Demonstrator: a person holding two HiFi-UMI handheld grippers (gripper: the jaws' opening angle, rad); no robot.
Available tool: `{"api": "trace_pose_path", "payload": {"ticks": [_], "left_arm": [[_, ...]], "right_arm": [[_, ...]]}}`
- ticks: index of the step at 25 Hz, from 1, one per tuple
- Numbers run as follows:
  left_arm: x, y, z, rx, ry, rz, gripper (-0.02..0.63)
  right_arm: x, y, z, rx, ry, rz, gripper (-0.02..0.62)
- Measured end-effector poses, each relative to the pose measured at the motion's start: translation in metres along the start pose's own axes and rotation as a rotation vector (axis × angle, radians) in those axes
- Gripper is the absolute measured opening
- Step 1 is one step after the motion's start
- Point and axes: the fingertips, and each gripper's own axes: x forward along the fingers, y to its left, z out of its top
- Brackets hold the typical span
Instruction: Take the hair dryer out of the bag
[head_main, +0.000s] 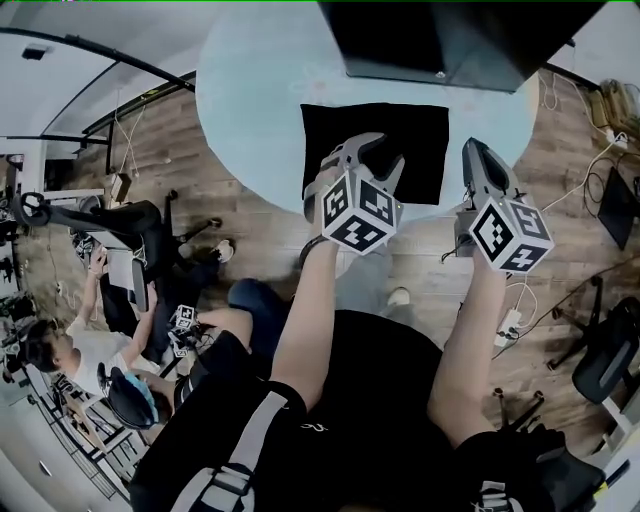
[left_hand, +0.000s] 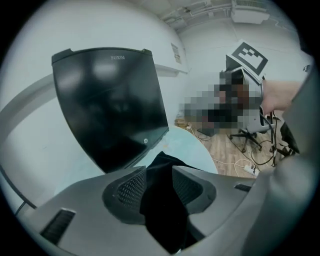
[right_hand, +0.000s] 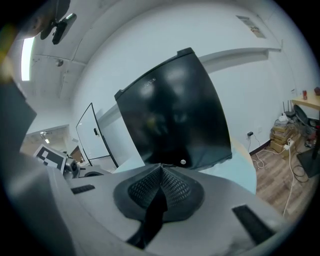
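A flat black cloth bag (head_main: 420, 140) lies on the round pale blue table (head_main: 250, 90), near its front edge. No hair dryer is in sight. My left gripper (head_main: 362, 152) hangs over the bag's left half, pointing down at it, jaws open. In the left gripper view the bag (left_hand: 161, 161) shows in the gap of that gripper (left_hand: 159, 181), and the pads do not press on it. My right gripper (head_main: 474, 158) is shut just off the bag's right edge, with nothing held. The right gripper view shows that gripper (right_hand: 161, 172) with its pads together.
A large black panel (head_main: 450, 40) with a small silver stud (right_hand: 183, 162) stands at the table's far side behind the bag. On the wooden floor are cables, a power strip (head_main: 510, 322) and office chairs (head_main: 605, 360). A person (head_main: 80, 350) sits at the left.
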Motion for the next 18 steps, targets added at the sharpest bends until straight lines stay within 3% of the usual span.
{"api": "trace_pose_path", "payload": {"ticks": [11,18], "left_arm": [[0.054,-0.009,-0.032,0.088,0.118,-0.125,0.179],[0.082,-0.016,-0.042,0.129,0.173,-0.146,0.179]], "right_arm": [[0.022,-0.034,-0.030,0.075,0.057,-0.105,0.003],[0.027,-0.052,-0.044,0.100,0.090,-0.141,0.003]]}}
